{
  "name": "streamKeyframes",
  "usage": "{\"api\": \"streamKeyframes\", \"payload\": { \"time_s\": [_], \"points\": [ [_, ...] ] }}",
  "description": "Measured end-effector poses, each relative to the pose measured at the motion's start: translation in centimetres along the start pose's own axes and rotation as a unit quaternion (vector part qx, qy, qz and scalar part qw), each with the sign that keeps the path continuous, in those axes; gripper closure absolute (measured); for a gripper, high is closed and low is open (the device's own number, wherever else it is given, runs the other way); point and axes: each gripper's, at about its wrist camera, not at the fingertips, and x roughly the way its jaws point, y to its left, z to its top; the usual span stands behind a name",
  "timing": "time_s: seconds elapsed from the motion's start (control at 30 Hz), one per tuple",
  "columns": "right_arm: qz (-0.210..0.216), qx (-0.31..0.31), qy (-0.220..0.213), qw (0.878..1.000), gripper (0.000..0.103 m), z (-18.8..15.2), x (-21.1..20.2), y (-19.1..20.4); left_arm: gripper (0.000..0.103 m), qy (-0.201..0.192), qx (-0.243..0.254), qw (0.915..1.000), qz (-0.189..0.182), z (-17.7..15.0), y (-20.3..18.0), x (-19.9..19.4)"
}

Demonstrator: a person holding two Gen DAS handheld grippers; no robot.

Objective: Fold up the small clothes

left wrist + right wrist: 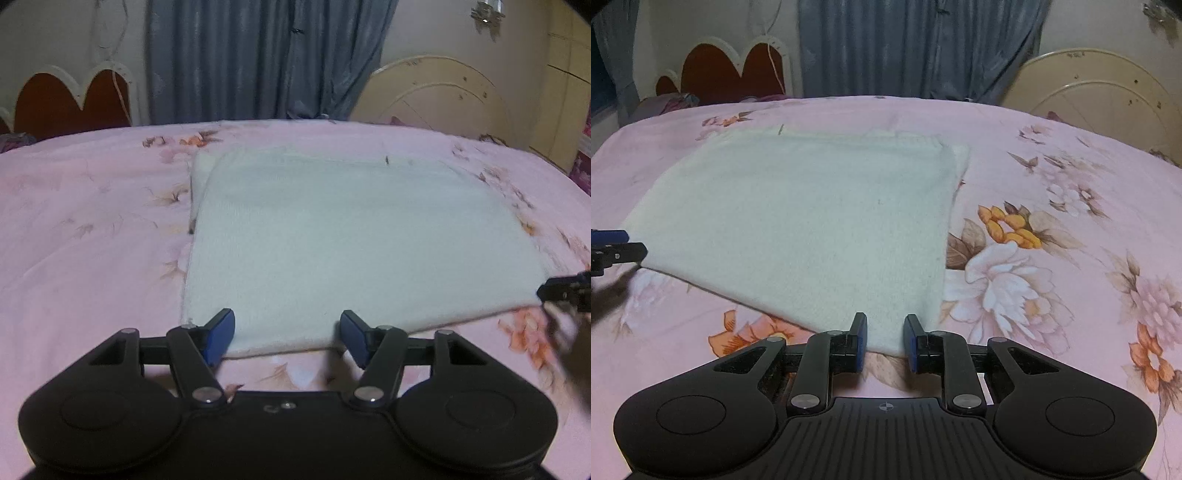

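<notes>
**Both grippers at the near edge of a folded white cloth on a floral bed**

The left gripper (287,334) stands with its jaws wide apart, the blue pads (221,334) spread to either side of the near left corner of the white cloth (332,229). The hem lies in the gap between them, and neither pad presses on it as far as the left wrist view shows.

The right gripper (885,341) has its jaws drawn to a narrow gap. The near right corner of the cloth (812,221) runs down into that gap, with the blue-edged pads (862,343) just beside it on each side; a strip of fabric and bedsheet shows between them, so they do not clamp it.

The cloth is pale, fuzzy and lies flat, roughly square. A second layer peeks out along its far edge and one far corner, so it is folded over on itself. Each gripper's tip appears at the edge of the other's view, near the opposite near corner of the cloth.

It rests on a pink bedsheet (1052,184) printed with white, orange and yellow flowers, which covers the whole bed. Behind the bed hangs a grey-blue curtain (258,59). To its left stands a dark red headboard (731,70) with a white scalloped frame, and to its right a cream, arched panel (443,96) with chipped paint.
</notes>
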Motion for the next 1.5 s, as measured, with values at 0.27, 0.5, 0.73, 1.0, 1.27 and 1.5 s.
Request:
{"api": "streamKeyframes", "payload": {
  "time_s": [0.27,0.5,0.73,1.0,1.27,1.5],
  "points": [
    [0.072,-0.024,-0.022,0.997,0.082,1.4,0.5,5.0,0.04,0.008,0.029,0.9976,-0.062,0.8,-7.6,1.6],
    [0.045,-0.01,-0.01,0.999,0.082,0.8,0.9,3.8,0.038,0.011,0.021,0.9992,-0.033,0.1,-5.2,1.7],
    [0.007,0.044,-0.005,0.999,0.082,-0.7,-0.3,-1.1,0.041,0.005,-0.003,0.9999,-0.012,-1.0,-0.3,0.4],
    [-0.009,0.037,-0.018,0.999,0.082,-0.3,-0.7,-0.4,0.04,0.009,0.004,0.9999,0.005,-0.8,-1.5,0.4],
    [-0.009,0.04,-0.003,0.999,0.082,-0.3,-0.1,-0.5,0.04,0.015,0.007,0.9998,0.009,-0.6,-1.3,0.5],
    [0.013,0.053,-0.043,0.998,0.082,0.0,-2.7,-0.5,0.043,-0.014,-0.083,0.9961,0.026,-1.2,0.4,-2.8]
  ]
}}
